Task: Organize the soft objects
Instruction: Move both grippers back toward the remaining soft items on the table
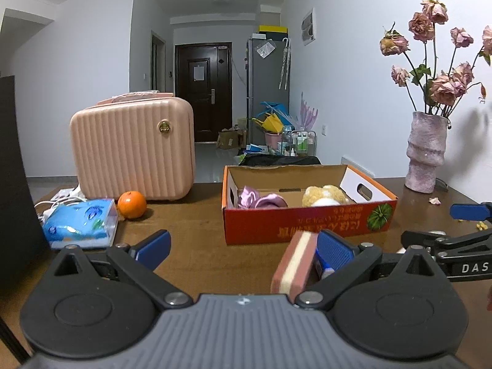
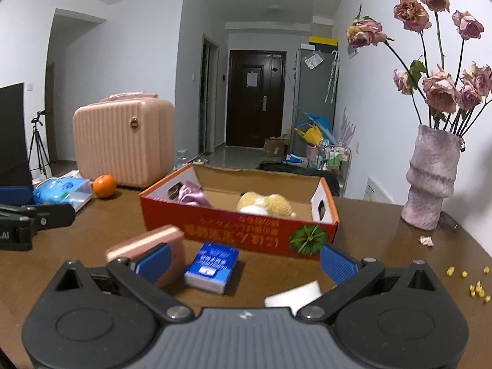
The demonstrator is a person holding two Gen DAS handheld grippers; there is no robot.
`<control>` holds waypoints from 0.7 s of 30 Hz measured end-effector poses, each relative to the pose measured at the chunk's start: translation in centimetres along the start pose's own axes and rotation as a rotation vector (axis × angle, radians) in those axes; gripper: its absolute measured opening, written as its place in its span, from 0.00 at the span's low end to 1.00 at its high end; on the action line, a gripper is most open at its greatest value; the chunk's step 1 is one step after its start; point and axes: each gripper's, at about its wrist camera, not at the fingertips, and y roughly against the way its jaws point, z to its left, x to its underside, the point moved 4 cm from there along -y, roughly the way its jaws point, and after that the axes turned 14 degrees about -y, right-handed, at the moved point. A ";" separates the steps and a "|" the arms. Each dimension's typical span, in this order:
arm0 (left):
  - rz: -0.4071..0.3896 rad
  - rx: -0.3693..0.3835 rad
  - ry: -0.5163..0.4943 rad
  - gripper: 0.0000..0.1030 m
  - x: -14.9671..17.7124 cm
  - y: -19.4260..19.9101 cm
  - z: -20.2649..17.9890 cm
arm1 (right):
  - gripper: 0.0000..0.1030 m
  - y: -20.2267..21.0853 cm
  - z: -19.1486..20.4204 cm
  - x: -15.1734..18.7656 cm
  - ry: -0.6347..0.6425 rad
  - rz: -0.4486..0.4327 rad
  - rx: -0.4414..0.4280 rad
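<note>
The pink sponge [image 1: 294,263] lies just inside the wide-open left gripper's [image 1: 244,246] right finger, ungrasped.

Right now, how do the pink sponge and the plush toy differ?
The pink sponge lies on the brown table, outside the box; the plush toy sits inside it. The sponge is a flat-sided block, pink with a cream middle layer; the toy is rounded and fluffy, yellowish with a white patch. The sponge looks slightly blurred, the toy sharper. Both look soft, and neither is gripped.
</note>
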 end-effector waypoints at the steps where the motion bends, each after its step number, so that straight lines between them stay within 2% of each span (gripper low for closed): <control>1: 0.003 0.004 0.002 1.00 0.4 0.4 0.0 | 1.00 0.2 0.2 0.3 0.002 0.004 -0.002; 12: 0.043 0.021 0.003 1.00 3.5 2.8 0.1 | 1.00 1.9 1.9 3.7 0.042 0.067 -0.008; 21: 0.083 0.026 -0.014 1.00 5.3 3.1 0.5 | 1.00 1.3 3.2 5.9 0.070 0.147 -0.008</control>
